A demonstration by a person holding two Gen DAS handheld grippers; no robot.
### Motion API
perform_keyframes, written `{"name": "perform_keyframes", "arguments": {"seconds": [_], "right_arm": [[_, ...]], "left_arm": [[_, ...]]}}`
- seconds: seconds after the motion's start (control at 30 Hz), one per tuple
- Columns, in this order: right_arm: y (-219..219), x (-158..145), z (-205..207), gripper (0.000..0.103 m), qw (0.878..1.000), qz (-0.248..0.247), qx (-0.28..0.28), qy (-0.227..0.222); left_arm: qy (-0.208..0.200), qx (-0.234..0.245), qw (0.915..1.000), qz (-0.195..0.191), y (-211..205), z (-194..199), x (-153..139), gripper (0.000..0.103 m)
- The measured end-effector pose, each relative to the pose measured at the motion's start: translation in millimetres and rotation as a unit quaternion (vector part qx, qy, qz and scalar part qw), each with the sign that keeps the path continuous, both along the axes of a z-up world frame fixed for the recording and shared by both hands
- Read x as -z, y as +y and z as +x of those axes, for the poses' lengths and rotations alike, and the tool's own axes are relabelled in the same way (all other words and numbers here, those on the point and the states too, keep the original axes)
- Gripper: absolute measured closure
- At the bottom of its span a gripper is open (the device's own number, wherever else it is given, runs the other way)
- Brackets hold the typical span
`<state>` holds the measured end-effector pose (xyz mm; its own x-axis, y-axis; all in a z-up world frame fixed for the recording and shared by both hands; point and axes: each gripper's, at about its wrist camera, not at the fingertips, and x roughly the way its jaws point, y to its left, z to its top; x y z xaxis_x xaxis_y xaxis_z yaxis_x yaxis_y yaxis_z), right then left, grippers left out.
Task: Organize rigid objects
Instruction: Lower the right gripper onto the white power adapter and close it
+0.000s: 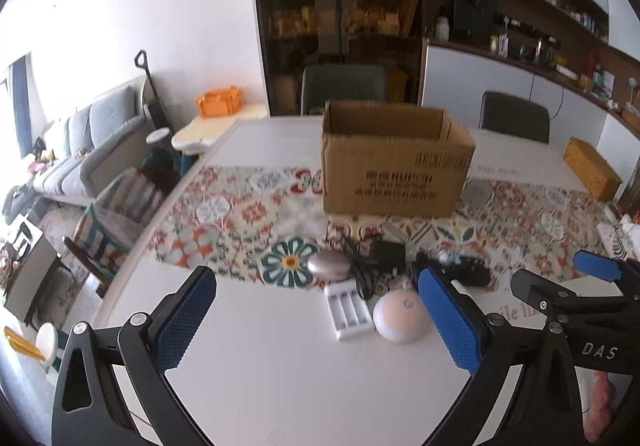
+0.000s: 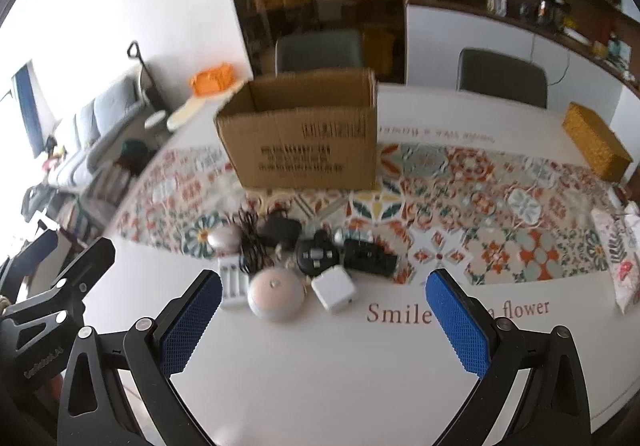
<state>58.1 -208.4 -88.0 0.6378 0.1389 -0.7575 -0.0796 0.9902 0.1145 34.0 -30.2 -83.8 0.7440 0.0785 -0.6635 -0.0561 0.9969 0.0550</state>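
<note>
Both my left gripper (image 1: 316,320) and right gripper (image 2: 324,320) hang wide open and empty. The gadgets (image 2: 304,274) cluster mid-frame below the box (image 2: 304,138). I risk snagging the cable (image 2: 250,246) and dragging neighbours along.

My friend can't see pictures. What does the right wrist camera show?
The open right gripper hangs empty over a white table, facing a cluster of small gadgets: a round white light, a white charger cube and a battery charger. Behind them stands an open cardboard box on a patterned runner.
</note>
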Motion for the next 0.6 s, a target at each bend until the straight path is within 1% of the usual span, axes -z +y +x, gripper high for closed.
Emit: {"name": "perform_keyframes", "arguments": {"seconds": [0.17,0.37,0.47,0.6], "right_arm": [[-0.4,34.6,20.7,0.001,0.998,-0.025,-0.030,0.040],[-0.8,65.6,40.0,0.007,0.994,-0.042,-0.074,0.061],[-0.3,82.8,48.6,0.013,0.991,-0.041,-0.100,0.079],[-0.3,104.1,56.6,0.020,0.987,-0.046,-0.122,0.090]], "left_arm": [[0.037,-0.001,0.9993,0.008,-13.9,8.0,36.2,0.000],[0.063,-0.023,0.9978,-0.004,-21.1,14.0,69.0,0.000],[0.082,-0.032,0.9961,-0.012,-25.1,17.5,86.1,0.000],[0.100,-0.033,0.9944,-0.005,-34.3,18.9,104.3,0.000]]}}
